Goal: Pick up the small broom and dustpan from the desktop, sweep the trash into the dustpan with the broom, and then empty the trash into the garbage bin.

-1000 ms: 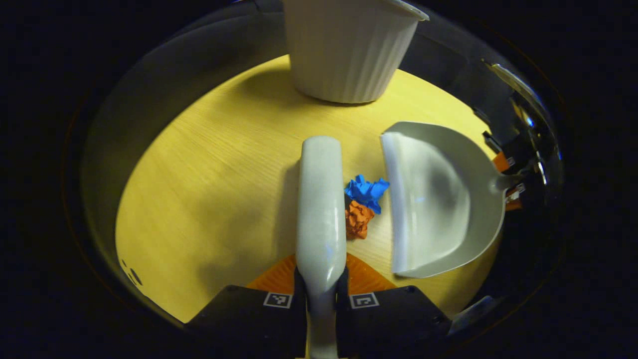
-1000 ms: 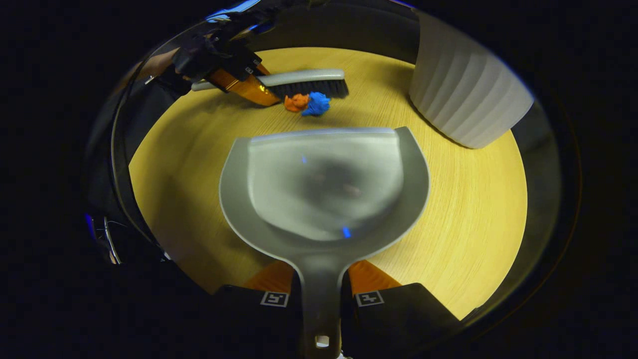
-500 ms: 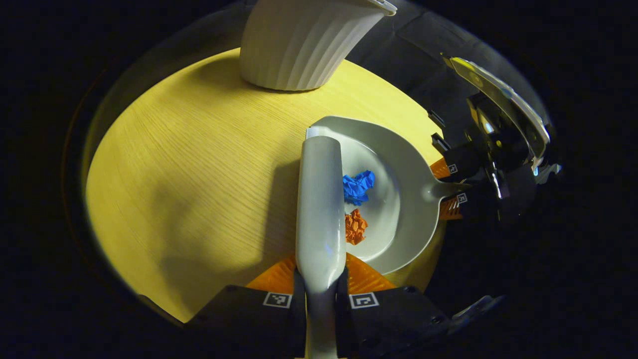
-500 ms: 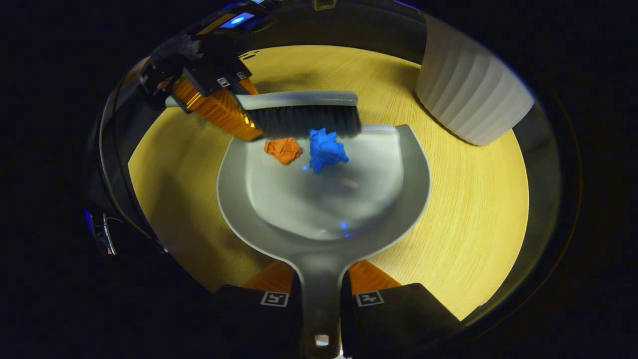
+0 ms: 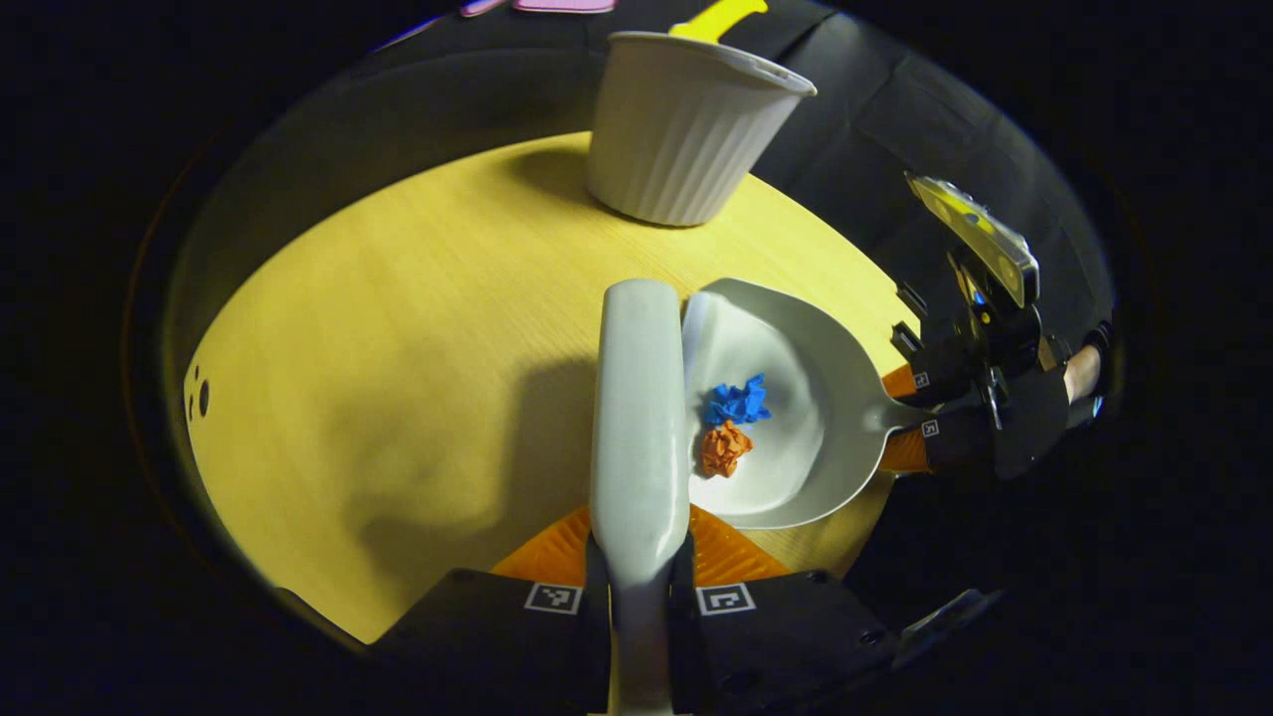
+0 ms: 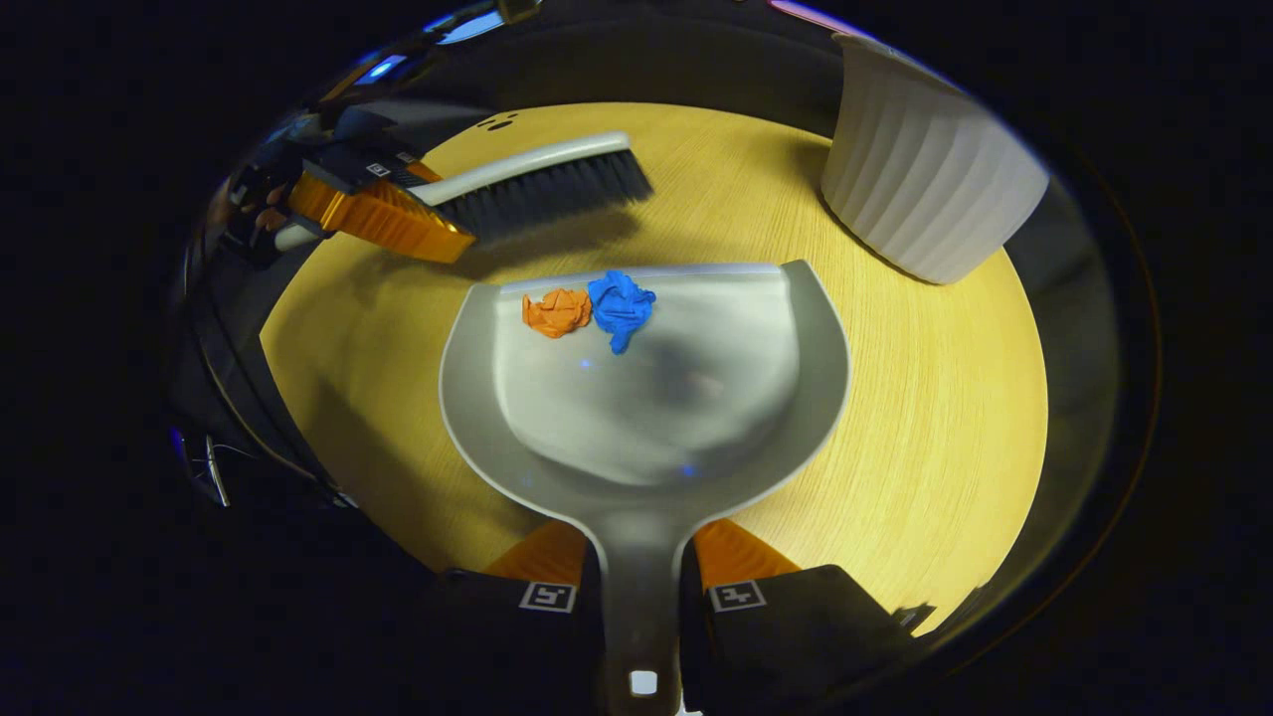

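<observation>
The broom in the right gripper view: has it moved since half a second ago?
Yes. The broom has pulled back from the dustpan lip, away from the paper balls, toward the table's far edge.

A round tabletop [image 5: 418,328] of pale yellow wood grain takes up the middle of both views, brightly lit from above, with soft dark shadows pooling on its lower left in the left gripper view. A small cluster of dark dots marks its far left edge. Beyond the rim, black cloth [image 5: 418,89] closes off the upper frame, everything around it dim.
</observation>
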Demonstrator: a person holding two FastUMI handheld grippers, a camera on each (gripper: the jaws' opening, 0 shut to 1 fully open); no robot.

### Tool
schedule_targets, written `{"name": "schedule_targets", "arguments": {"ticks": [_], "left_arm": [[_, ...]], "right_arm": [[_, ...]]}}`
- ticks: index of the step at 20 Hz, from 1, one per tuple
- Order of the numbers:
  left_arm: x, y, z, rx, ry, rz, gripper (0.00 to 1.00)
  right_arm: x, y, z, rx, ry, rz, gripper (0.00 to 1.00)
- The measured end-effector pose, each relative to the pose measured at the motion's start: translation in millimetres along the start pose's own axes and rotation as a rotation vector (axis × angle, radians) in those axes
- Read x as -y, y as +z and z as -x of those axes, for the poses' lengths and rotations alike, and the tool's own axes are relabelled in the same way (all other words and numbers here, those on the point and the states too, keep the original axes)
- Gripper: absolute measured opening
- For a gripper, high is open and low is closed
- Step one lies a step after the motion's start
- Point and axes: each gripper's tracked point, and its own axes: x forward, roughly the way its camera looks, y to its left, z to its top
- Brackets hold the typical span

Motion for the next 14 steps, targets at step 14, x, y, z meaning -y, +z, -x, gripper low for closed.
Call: {"name": "schedule_targets", "arguments": {"ticks": [14], "left_arm": [[-24, -144, 8, 0.053, 0.193, 0.278, 0.28]], "right_arm": [[-15, -7, -10, 0.081, -0.184, -0.142, 0.34]]}}
